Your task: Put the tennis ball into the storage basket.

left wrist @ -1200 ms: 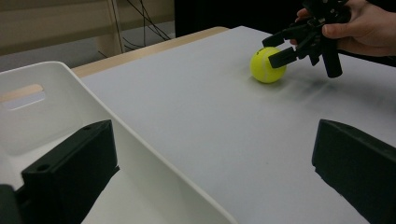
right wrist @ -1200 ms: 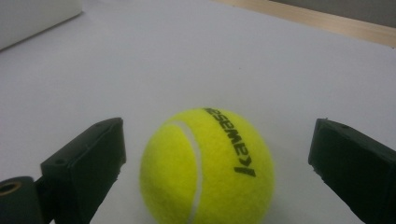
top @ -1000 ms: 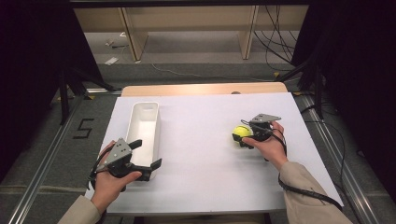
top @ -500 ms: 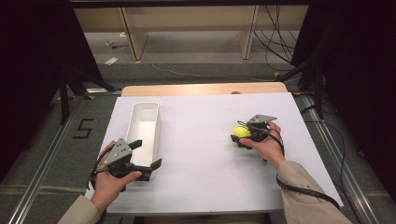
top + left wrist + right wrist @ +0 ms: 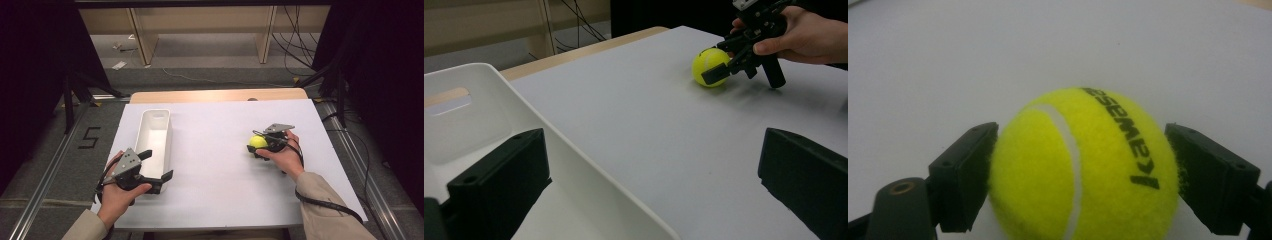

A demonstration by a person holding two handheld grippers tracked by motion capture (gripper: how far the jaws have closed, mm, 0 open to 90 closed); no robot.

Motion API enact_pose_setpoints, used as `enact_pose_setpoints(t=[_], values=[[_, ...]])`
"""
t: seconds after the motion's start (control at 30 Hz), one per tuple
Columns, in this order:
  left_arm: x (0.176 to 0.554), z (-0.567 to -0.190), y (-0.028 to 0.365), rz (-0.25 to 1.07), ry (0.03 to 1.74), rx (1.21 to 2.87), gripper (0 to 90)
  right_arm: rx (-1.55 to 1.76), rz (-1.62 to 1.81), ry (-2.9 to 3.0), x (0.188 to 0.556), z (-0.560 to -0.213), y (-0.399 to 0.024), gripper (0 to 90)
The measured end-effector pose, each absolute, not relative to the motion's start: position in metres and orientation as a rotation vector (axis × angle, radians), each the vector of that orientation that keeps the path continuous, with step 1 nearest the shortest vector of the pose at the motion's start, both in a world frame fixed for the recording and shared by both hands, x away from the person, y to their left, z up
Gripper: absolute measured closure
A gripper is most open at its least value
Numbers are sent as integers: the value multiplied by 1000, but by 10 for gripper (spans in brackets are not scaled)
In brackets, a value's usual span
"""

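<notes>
Resting on the white table (image 5: 215, 175) toward its right side, the yellow tennis ball (image 5: 258, 142) sits between the jaws of the right hand-held gripper (image 5: 261, 145), which have just been closing and now press both its sides. Well apart, the left hand-held gripper (image 5: 152, 167) stands open astride the near wall of the white bin (image 5: 155, 137).

White sheet-covered table (image 5: 215, 165), wood edge at far side. I see a white oblong plastic bin (image 5: 154, 137) on the left. My left gripper (image 5: 157, 170) is by the bin's near end, jaws apart. Right gripper (image 5: 256, 146), jaws just been closing, w/ yellow fuzzy tennis ball (image 5: 258, 142) between them, on the sheet.
</notes>
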State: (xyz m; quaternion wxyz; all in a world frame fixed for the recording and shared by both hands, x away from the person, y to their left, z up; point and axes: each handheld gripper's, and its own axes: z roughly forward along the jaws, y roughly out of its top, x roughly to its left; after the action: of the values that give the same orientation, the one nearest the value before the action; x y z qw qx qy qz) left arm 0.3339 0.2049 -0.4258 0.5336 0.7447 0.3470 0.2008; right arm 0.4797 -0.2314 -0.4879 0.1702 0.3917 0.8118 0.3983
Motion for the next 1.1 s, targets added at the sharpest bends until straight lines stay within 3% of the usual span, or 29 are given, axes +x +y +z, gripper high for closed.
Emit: enact_pose_setpoints(t=[0.2,1.1], values=[[334,-426,205,478,825,1778,0,1106,1138,2318,479,-488,-231,247],[334,-426,205,478,825,1776,0,1087,1132,2329,480,-486,-231,266]])
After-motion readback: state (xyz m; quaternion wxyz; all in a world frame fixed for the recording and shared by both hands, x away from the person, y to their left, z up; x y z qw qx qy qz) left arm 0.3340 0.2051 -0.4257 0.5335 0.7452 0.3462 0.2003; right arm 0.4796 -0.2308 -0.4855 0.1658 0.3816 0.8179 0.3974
